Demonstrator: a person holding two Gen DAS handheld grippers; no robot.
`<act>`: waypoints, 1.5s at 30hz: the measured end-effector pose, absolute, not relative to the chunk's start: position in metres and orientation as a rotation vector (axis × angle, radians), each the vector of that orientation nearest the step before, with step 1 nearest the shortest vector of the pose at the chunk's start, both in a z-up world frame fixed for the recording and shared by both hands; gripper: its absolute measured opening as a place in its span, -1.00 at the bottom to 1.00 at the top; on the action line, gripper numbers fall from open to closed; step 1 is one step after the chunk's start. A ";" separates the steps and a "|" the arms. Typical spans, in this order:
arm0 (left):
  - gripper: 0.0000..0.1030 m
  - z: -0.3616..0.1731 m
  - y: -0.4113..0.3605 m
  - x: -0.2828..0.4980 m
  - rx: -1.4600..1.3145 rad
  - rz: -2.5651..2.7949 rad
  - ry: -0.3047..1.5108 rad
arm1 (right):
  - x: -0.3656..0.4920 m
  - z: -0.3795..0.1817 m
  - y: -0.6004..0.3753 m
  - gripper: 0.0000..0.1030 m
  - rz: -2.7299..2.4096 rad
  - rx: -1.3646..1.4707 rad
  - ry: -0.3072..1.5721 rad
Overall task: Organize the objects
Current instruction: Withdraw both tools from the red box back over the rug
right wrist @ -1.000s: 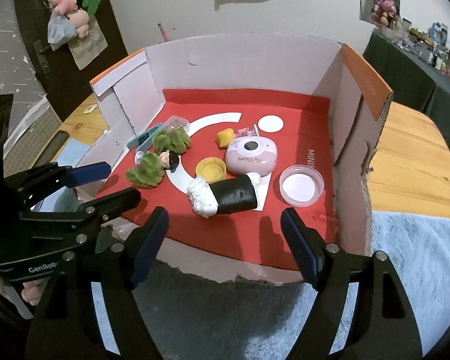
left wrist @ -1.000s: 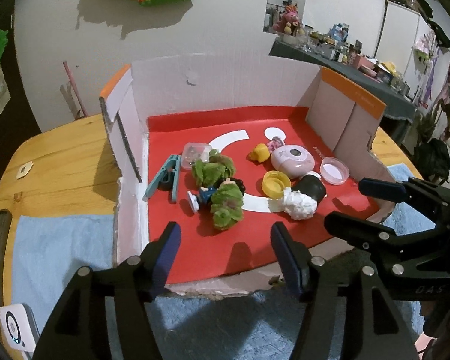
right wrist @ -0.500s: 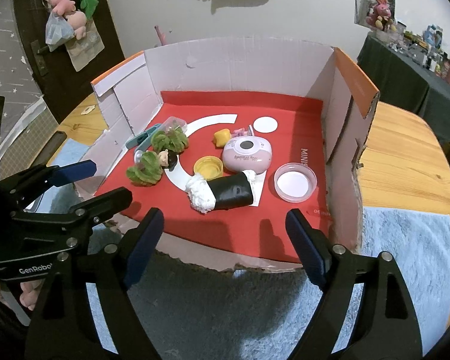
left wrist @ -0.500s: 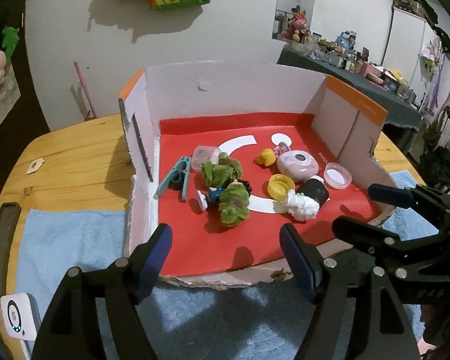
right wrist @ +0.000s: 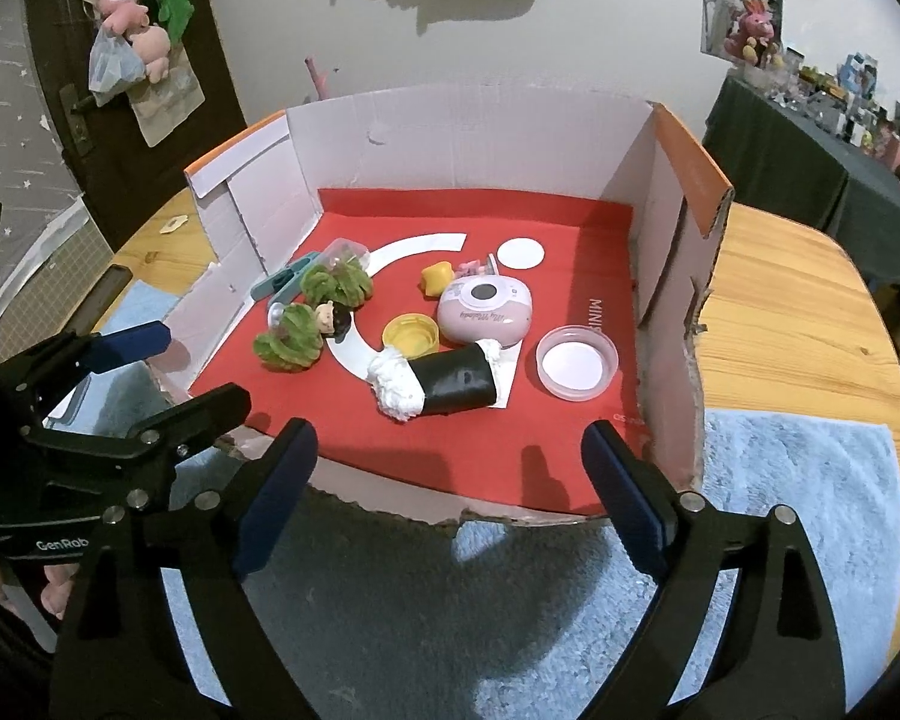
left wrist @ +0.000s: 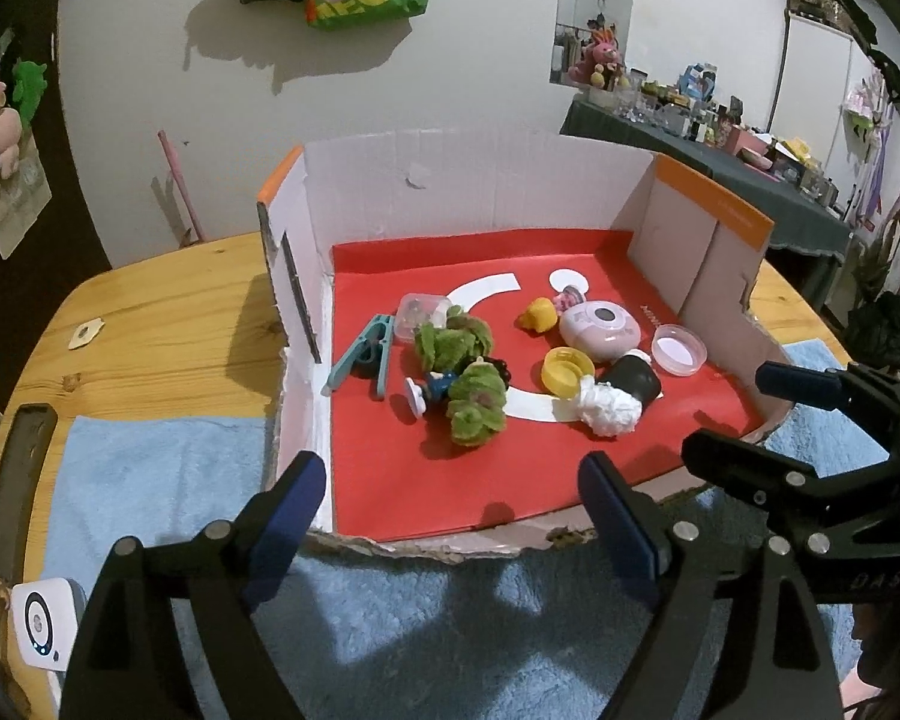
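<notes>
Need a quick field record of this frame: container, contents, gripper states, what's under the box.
container: cardboard box, front side open, red floor
contents: sushi-roll toy, pink toy camera, yellow bottle cap, clear round lid, yellow duck, teal clothes peg, two green fuzzy toys, small doll figure
left gripper: open, empty, jaws have just been opening
right gripper: open, empty, jaws have just been opening
under box: blue towel on wooden table

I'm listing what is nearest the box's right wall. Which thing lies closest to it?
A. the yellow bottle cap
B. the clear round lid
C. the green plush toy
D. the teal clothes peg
B: the clear round lid lies nearest the box's right wall; the peg lies by the left wall.
</notes>
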State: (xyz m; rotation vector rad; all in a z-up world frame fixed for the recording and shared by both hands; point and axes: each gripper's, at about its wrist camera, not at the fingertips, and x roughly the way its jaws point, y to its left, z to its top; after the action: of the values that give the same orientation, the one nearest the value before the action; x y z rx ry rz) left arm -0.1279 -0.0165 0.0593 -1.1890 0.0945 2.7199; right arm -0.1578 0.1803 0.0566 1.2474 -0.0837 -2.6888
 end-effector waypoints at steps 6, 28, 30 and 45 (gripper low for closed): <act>0.88 0.062 -0.019 -0.127 -1.186 2.742 0.101 | -0.157 0.059 0.180 0.76 -2.687 1.258 -0.064; 1.00 0.059 -0.024 -0.121 -1.203 2.754 0.105 | -0.151 0.060 0.182 0.82 -2.708 1.257 -0.074; 1.00 0.059 -0.025 -0.121 -1.201 2.755 0.104 | -0.151 0.060 0.182 0.82 -2.709 1.257 -0.074; 1.00 0.060 -0.027 -0.117 -1.198 2.740 0.092 | -0.143 0.064 0.179 0.84 -2.726 1.242 -0.073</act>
State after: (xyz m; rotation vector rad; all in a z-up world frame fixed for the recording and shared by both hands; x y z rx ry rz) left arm -0.1173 -0.0267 0.0605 -1.1980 0.0917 2.7401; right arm -0.1430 0.1794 0.0636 1.2417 -0.0727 -2.7263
